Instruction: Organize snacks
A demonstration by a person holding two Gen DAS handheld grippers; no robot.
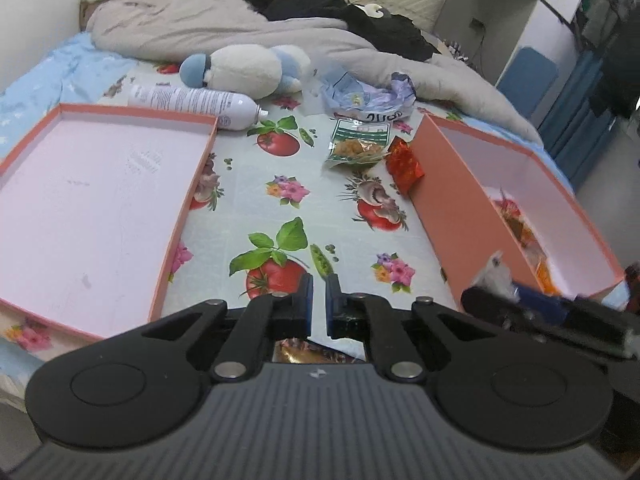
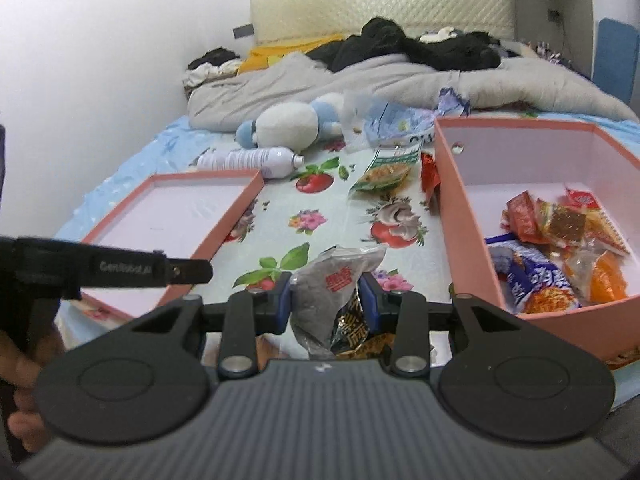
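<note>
My right gripper [image 2: 327,292] is shut on a grey snack packet [image 2: 336,280] with red print and holds it just left of the deep pink box [image 2: 460,216], which holds several snack packets [image 2: 560,248]. My left gripper [image 1: 319,294] is nearly shut and empty, low over the floral cloth. The deep pink box [image 1: 448,200] stands to its right in the left wrist view. A green snack packet [image 1: 358,144] and a red packet [image 1: 404,162] lie on the cloth beside that box. The right gripper [image 1: 532,300] also shows at the left wrist view's right edge.
A shallow pink lid [image 1: 92,208] lies at the left. A white spray bottle [image 1: 196,102], a plush toy [image 1: 248,68], a crumpled blue bag [image 1: 368,96] and a grey quilt [image 1: 224,28] lie behind. White furniture [image 1: 500,20] stands at the right.
</note>
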